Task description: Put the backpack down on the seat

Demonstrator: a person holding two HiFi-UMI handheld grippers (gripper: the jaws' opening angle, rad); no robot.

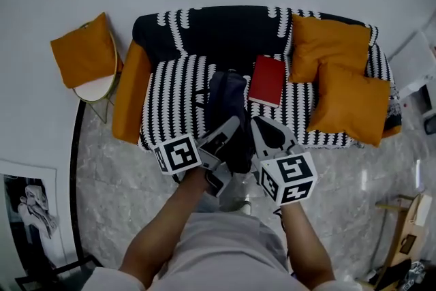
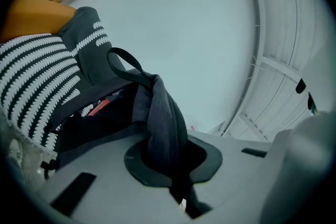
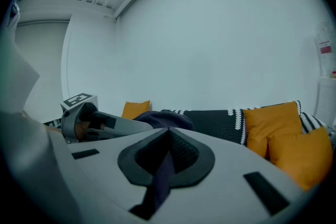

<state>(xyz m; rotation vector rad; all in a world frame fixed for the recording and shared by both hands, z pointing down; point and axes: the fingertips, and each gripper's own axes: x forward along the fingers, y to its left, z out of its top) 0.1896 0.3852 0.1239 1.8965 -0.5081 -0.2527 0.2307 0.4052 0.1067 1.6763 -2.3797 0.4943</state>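
Pinching a bunched fold of the backpack (image 2: 157, 113) in the left hand-held gripper (image 2: 168, 162), jaws nearly together on the cloth. Same on the right hand-held gripper (image 3: 165, 157): clamped on a thin dark strap (image 3: 160, 181), presumably off the same bag. Carrying the bag over the front part of the striped sofa seat (image 1: 174, 88); can't tell if resting on it yet.

Risks, as judged:
- Could drop it off the front edge onto the floor (image 1: 116, 174) by letting go this far forward.
- Holding by loose cloth and strap only, so expect sag, swing or a topple on release.
- Might shove or cover the red book (image 1: 268, 80) lying just beside it on the seat.
- No trouble expected from the orange cushions (image 1: 347, 102) further right, well apart.
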